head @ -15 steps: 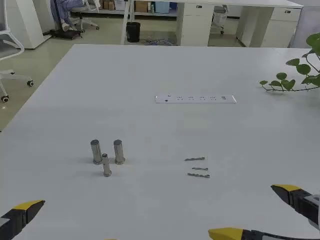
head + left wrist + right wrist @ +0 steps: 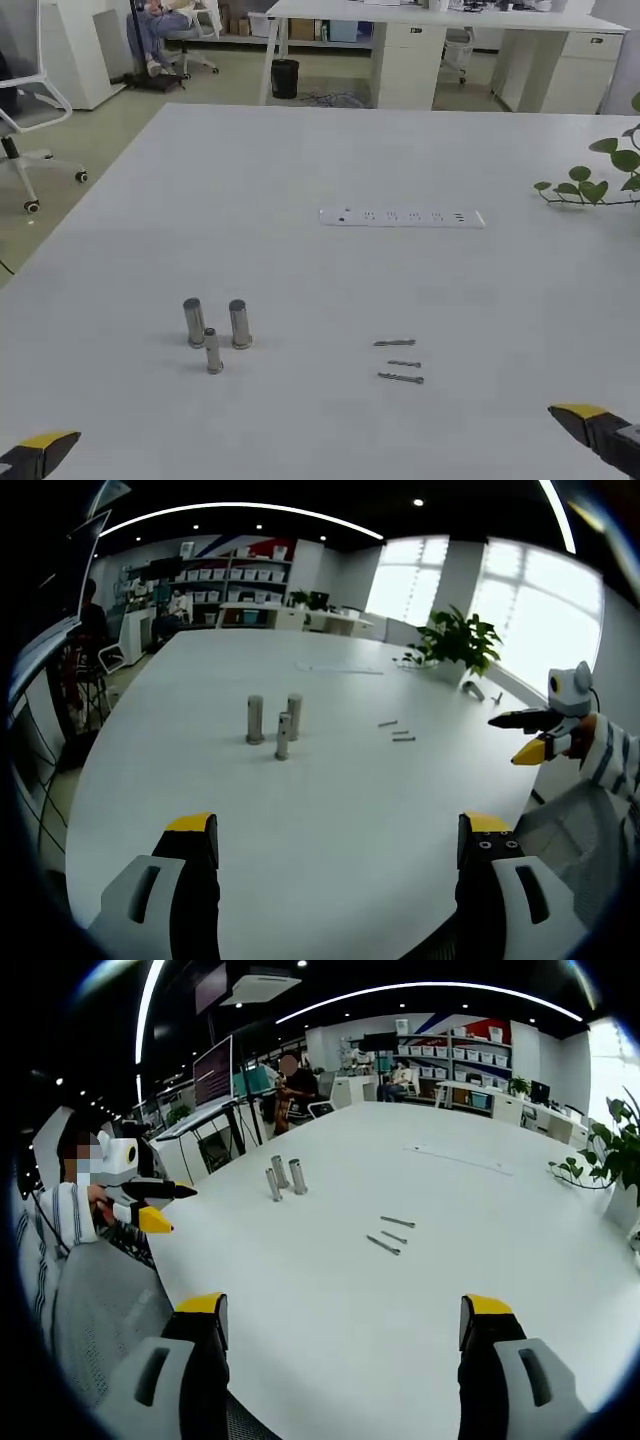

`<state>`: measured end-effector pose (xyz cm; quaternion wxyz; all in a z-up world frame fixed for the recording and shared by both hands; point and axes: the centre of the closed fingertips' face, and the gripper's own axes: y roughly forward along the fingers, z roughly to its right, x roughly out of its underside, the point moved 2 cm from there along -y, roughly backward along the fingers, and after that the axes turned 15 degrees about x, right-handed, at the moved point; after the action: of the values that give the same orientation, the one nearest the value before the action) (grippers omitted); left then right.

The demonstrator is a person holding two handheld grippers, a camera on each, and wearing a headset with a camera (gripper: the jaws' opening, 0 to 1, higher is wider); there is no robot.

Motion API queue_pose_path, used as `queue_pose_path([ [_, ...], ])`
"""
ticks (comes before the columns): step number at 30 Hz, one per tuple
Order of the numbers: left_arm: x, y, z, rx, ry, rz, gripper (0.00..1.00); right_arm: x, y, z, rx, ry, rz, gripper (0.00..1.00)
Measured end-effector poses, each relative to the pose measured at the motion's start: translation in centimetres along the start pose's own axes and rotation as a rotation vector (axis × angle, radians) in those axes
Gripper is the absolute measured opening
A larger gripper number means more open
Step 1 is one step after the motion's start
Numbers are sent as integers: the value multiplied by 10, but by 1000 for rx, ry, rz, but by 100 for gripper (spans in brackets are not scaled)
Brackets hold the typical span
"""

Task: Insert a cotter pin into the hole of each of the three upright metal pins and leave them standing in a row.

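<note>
Three upright metal pins stand in a tight cluster on the white table, left of centre; they also show as the pins and the pins. Three cotter pins lie flat to their right, seen too as cotter pins and cotter pins. My left gripper is open at the near left table edge, its yellow tip low in the head view. My right gripper is open at the near right, with its tip above the edge. Neither holds anything.
A white power strip lies across the table's middle, beyond the pins. A leafy plant trails at the far right edge. Office chairs and desks stand beyond the table; a seated person is far back left.
The head camera has tilted, shifting the whole scene down. Both grippers have drawn back toward the near edge; the right one's lower jaw has left the head view. Pins have not moved.
</note>
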<state>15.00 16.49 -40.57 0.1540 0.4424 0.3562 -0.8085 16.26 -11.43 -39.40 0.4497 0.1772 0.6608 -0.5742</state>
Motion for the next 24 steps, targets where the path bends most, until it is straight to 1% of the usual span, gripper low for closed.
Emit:
queue_pose_path([
  [10,0,-1,-1,-1,-11,6,99,0,0,-2,0,-9,-7,95],
  [12,1,-1,-1,0,-10,2,99,1,0,0,16,-4,-12,95],
  [17,1,-2,-1,-1,-15,8,99,2,-1,3,25,9,-11,95],
  [21,5,-1,-1,8,-36,2,99,3,-2,5,32,10,-15,95],
  [24,8,0,0,9,-38,-3,99,4,-3,5,34,22,-17,94],
])
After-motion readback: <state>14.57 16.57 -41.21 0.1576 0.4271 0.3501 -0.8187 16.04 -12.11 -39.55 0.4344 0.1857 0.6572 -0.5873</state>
